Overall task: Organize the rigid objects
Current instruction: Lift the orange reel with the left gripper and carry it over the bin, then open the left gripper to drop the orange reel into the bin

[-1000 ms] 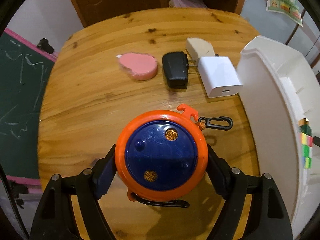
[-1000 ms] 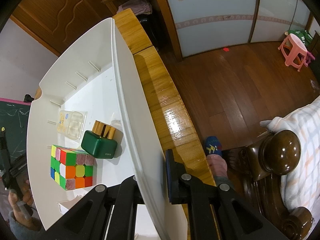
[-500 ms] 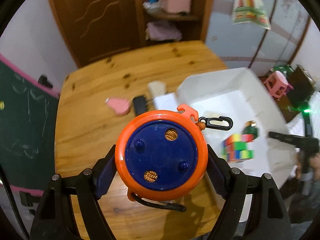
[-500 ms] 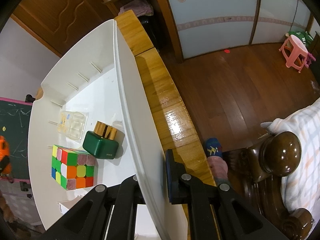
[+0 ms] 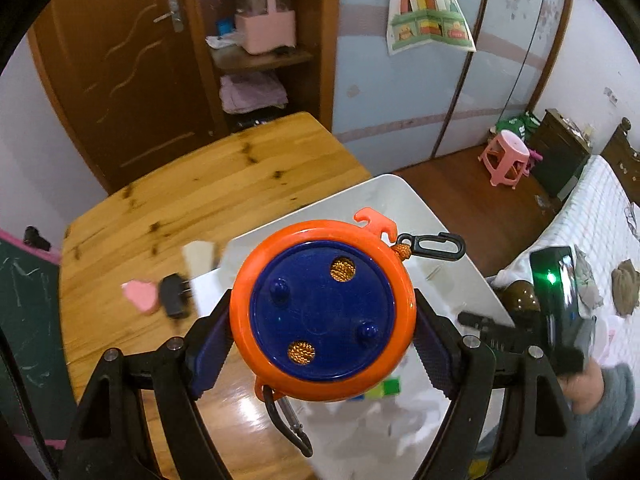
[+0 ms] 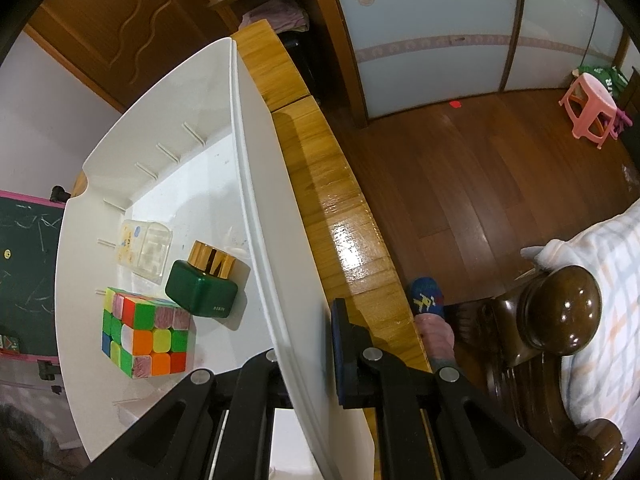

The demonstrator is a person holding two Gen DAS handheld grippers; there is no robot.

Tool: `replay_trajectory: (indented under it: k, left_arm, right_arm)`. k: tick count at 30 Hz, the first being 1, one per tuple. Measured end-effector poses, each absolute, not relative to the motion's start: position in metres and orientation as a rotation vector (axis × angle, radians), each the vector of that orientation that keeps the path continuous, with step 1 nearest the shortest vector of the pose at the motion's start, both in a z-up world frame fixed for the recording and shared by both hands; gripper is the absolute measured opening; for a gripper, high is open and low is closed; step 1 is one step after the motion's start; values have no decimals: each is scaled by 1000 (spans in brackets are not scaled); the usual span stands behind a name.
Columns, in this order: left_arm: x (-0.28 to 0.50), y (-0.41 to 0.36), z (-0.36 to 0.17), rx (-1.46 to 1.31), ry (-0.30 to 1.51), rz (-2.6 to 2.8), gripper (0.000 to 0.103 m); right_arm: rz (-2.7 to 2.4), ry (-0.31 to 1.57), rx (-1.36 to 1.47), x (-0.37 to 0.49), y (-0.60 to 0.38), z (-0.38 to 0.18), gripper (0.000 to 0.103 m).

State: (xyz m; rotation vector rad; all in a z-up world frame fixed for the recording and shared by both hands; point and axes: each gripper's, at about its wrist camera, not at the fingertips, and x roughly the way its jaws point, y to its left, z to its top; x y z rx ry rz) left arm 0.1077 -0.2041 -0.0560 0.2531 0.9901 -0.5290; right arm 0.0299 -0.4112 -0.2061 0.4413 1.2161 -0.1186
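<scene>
Round orange-and-blue plastic reel point(image 5: 324, 314) held above the white plastic bin point(image 6: 256, 184).

The left gripper point(image 5: 324, 336) has its jaws spread wide, pads pressing the reel's rim on both sides, over the bin on the wooden table point(image 5: 192, 196). The right gripper point(image 6: 308, 344) is pinched nearly closed on the bin's near wall; inside lie a multicoloured puzzle cube point(image 6: 146, 332) and a green gold-capped bottle point(image 6: 204, 284).

a round orange plastic reel with a blue centre disc point(image 5: 323, 312) sits flat-faced to the lens, black clips at its rim. inside the white plastic bin point(image 6: 256, 216) lie a multicoloured puzzle cube point(image 6: 146, 332), a green gold-capped bottle point(image 6: 203, 285) and a clear case point(image 6: 145, 249).
</scene>
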Motion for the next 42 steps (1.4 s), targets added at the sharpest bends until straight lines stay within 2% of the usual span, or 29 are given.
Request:
replay_trajectory:
  k: [10, 18, 26, 31, 42]
  left_arm:
    - [150, -273, -128, 283, 1141, -538, 83]
    - [164, -297, -179, 285, 1267, -527, 83]
    - [169, -299, -205, 256, 1393, -503, 83]
    - [167, -295, -199, 224, 1398, -499, 84]
    - [147, -274, -151, 216, 1280, -529, 86]
  right_arm:
    - [-110, 1212, 422, 31, -407, -204, 10]
    - [-107, 1202, 391, 32, -405, -202, 11]
    - [-104, 1204, 405, 32, -406, -202, 11]
    - [-105, 1206, 409, 33, -407, -203, 11]
    - [-108, 1208, 422, 33, -408, -204, 11]
